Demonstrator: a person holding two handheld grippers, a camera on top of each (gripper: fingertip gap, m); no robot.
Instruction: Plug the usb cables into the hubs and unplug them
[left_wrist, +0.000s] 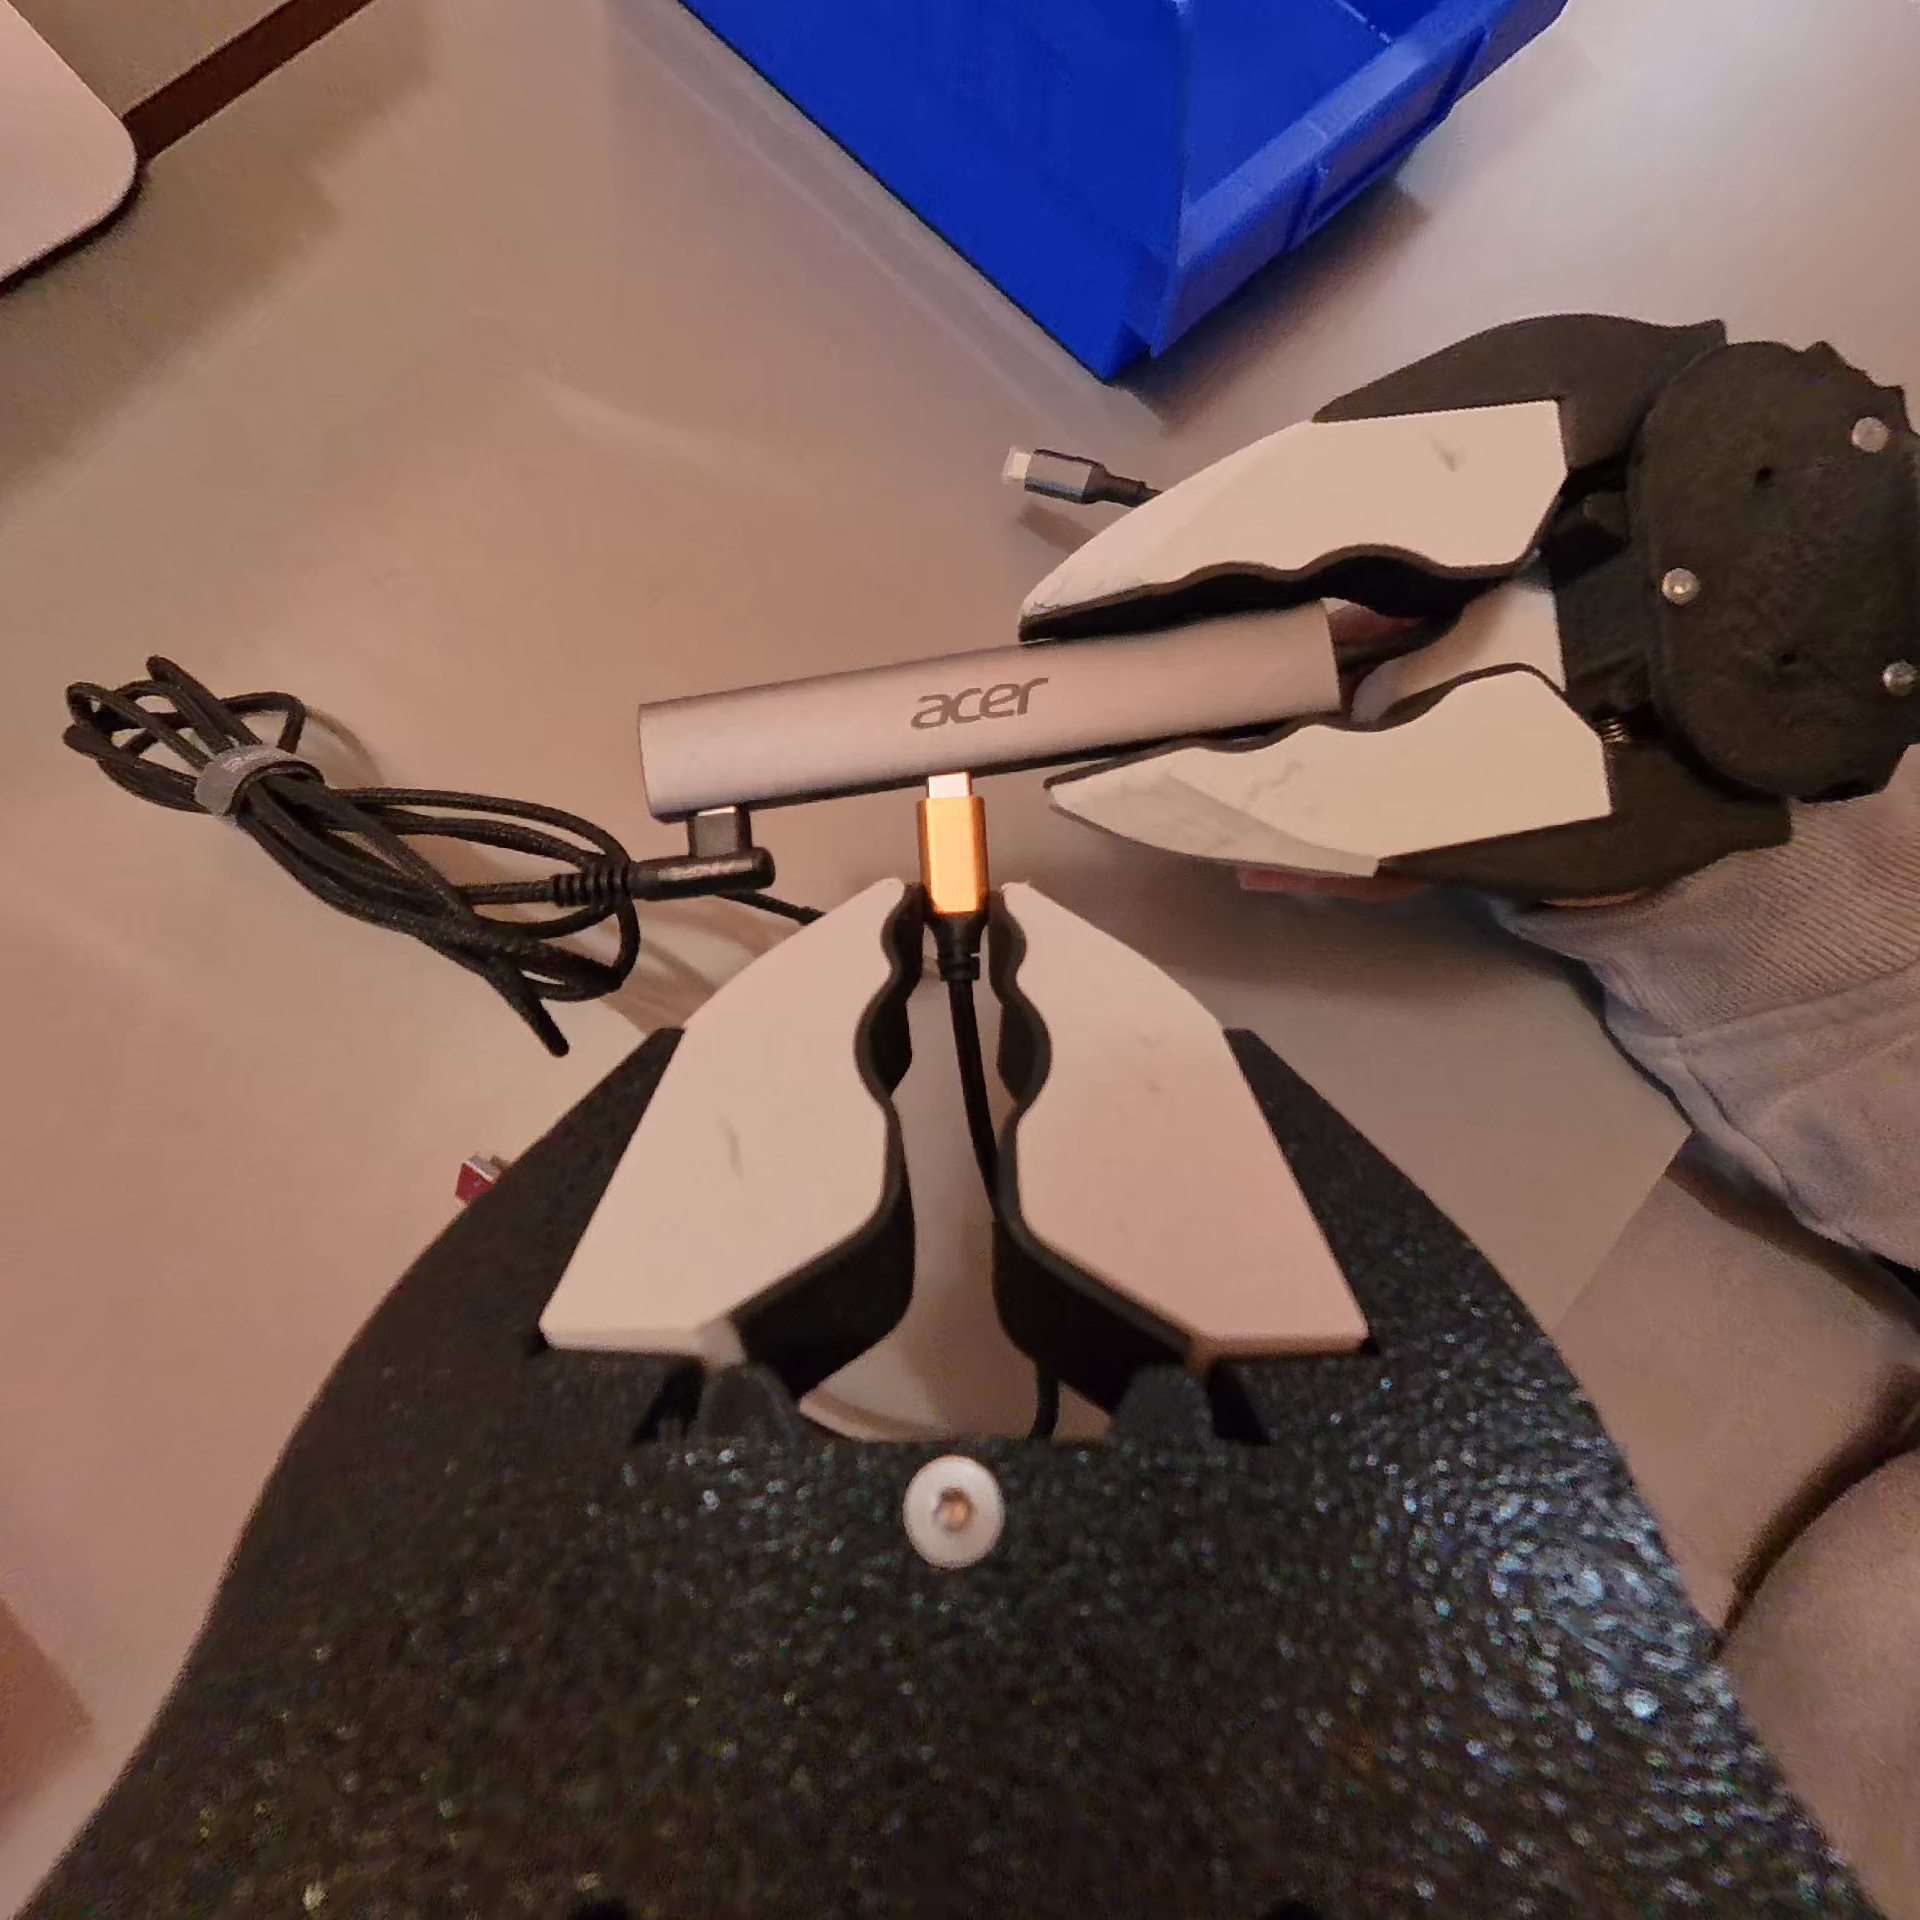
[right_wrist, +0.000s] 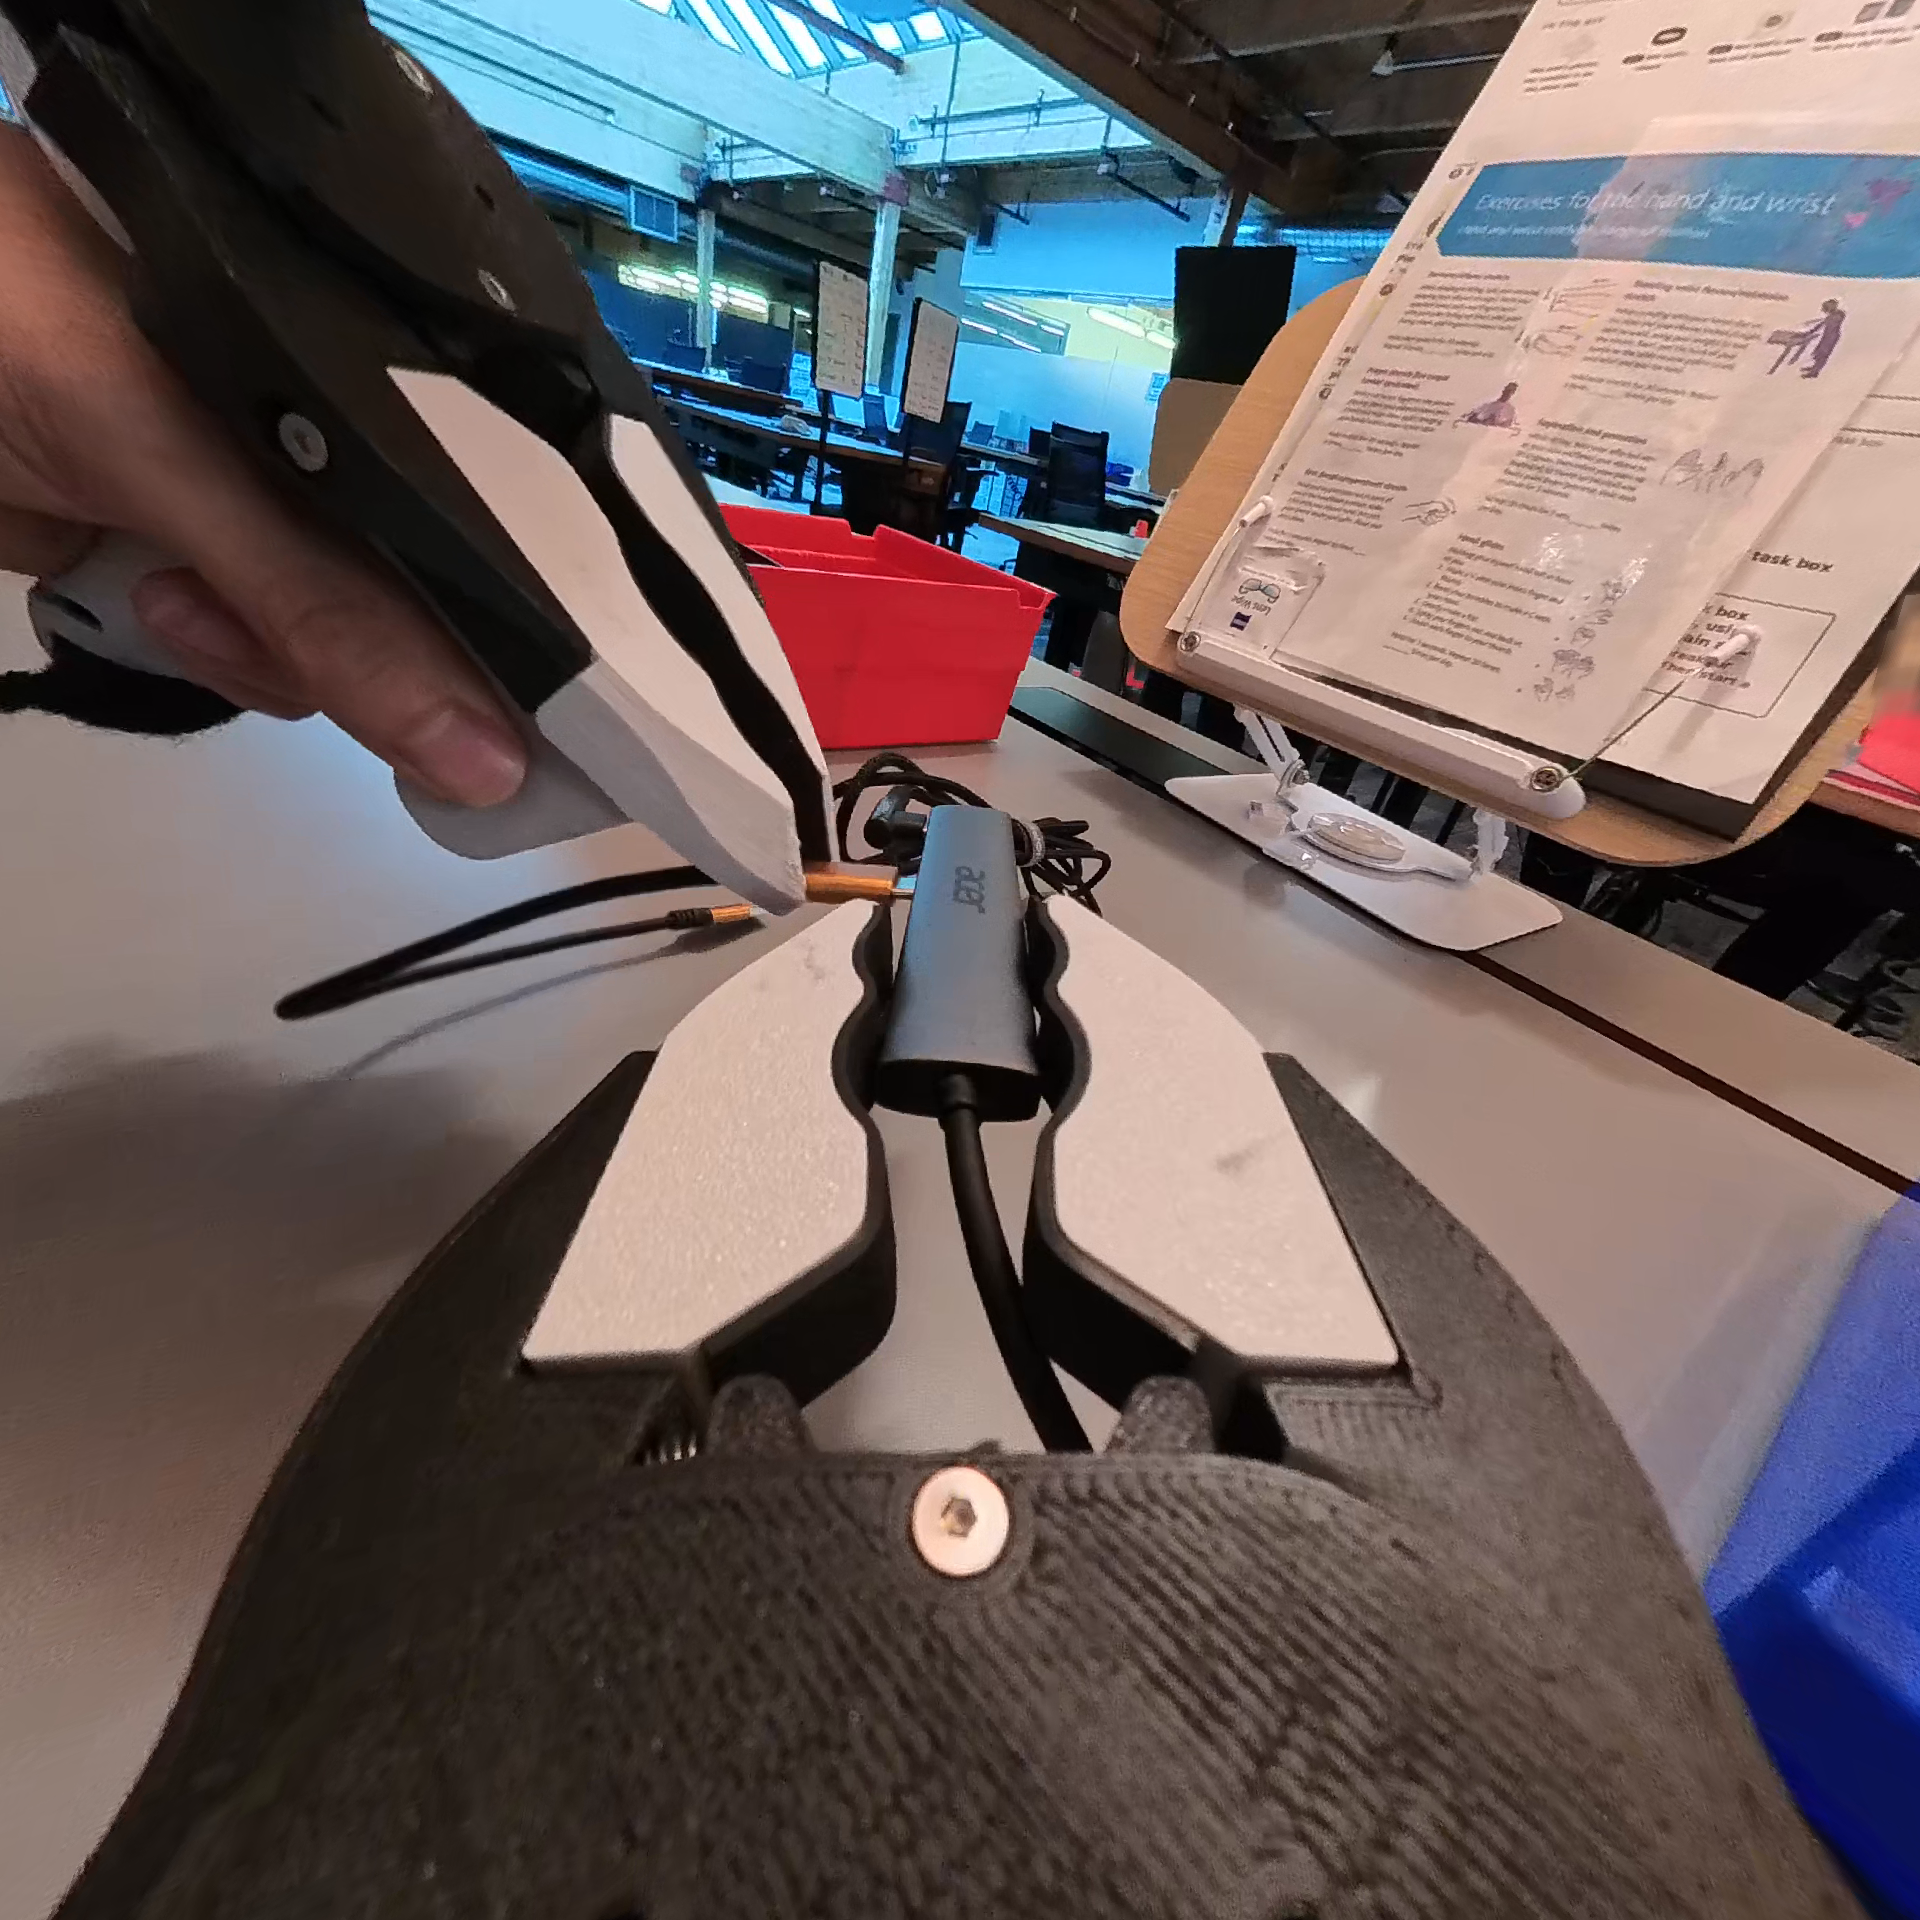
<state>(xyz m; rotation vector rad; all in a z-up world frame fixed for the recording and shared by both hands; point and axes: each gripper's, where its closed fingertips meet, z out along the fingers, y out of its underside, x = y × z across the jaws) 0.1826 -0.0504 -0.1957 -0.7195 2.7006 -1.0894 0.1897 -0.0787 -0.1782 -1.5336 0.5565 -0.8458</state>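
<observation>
A grey bar-shaped hub (left_wrist: 831, 727) is held off the table by its right end in my shut right gripper (left_wrist: 1044, 717). My left gripper (left_wrist: 951, 899) is shut on the cable just behind an orange USB-C plug (left_wrist: 948, 852). The plug's silver tip meets the hub's near side; I cannot tell how deep it sits. A black angled plug (left_wrist: 717, 847) is in the hub's left end. In the right wrist view the hub (right_wrist: 961, 935) lies between my right gripper's (right_wrist: 956, 914) fingers, and the left gripper (right_wrist: 802, 883) holds the orange plug (right_wrist: 847, 886) against its left side.
A bundled black braided cable (left_wrist: 312, 831) lies to the left. A loose grey plug (left_wrist: 1039, 473) lies behind the right gripper. A blue bin (left_wrist: 1091, 156) stands at the back. A second orange plug (right_wrist: 717, 916), a red bin (right_wrist: 904, 644) and a document stand (right_wrist: 1558, 468) are on the table. Both grippers' tips are close together, under 4 cm apart.
</observation>
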